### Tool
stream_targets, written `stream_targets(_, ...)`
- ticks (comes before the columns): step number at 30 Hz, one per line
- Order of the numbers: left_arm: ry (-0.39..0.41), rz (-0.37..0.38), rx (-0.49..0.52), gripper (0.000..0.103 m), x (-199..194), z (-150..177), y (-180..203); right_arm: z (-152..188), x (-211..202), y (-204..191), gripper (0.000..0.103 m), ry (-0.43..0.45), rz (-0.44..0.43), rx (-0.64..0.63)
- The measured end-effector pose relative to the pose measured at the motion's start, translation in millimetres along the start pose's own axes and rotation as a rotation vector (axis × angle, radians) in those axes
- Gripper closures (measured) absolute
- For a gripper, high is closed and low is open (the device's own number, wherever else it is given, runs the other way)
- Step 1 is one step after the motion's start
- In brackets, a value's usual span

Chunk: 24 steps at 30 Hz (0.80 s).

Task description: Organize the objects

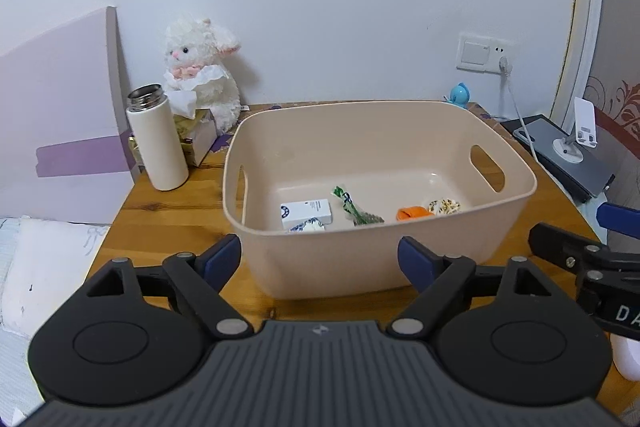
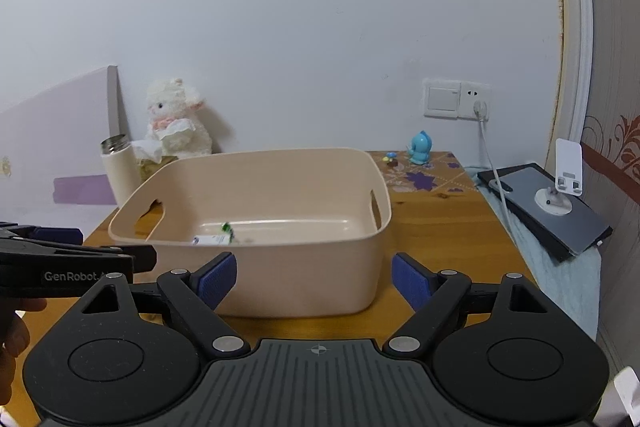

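A beige plastic bin (image 1: pixel 360 259) stands on the wooden table (image 1: pixel 160 219). Inside lie a white box (image 1: pixel 306 213), a green wrapper (image 1: pixel 352 209), an orange item (image 1: pixel 414 213), a round patterned packet (image 1: pixel 444 206) and a blue-white packet (image 1: pixel 308 226). My left gripper (image 1: pixel 320 259) is open and empty, just in front of the bin's near wall. My right gripper (image 2: pixel 314 279) is open and empty, in front of the bin (image 2: pixel 300 275); only the box (image 2: pixel 210 239) and wrapper (image 2: pixel 227 229) show there. Each gripper appears at the edge of the other's view.
A white flask (image 1: pixel 158 143), a tissue box (image 1: pixel 196 131) and a plush lamb (image 1: pixel 204 67) stand at the back left. A blue figurine (image 2: pixel 420 147) stands at the back right. A tablet with a phone stand (image 2: pixel 552 203) lies right of the table. A wall socket (image 2: pixel 456 99) has a cable plugged in.
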State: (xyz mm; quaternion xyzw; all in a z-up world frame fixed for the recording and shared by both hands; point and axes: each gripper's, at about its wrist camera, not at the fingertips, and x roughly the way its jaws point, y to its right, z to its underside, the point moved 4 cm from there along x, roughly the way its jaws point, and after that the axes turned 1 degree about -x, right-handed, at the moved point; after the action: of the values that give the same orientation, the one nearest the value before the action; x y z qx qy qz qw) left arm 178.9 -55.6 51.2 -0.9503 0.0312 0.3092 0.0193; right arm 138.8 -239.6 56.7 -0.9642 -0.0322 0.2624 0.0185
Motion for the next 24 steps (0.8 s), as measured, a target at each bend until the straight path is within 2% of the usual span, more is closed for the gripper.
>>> stream_targets(4, 0.011, 0.02, -0.013, 0.016, -17.6, 12.9, 0.0, 9.1, -15.5, -5.0, 0.016, 0.009, 0.017, -0.031)
stream_targets(13, 0.022, 0.049, -0.016, 0.016, -52.3, 39.2, -0.7, 26.6, -51.0, -13.0, 0.014, 0.023, -0.017, -0.034)
stream_targets(24, 0.047, 0.018, -0.013, 0.015, -88.1, 57.9, -3.0, 41.0, -84.2, -26.3, 0.011, 0.05, -0.036, -0.07)
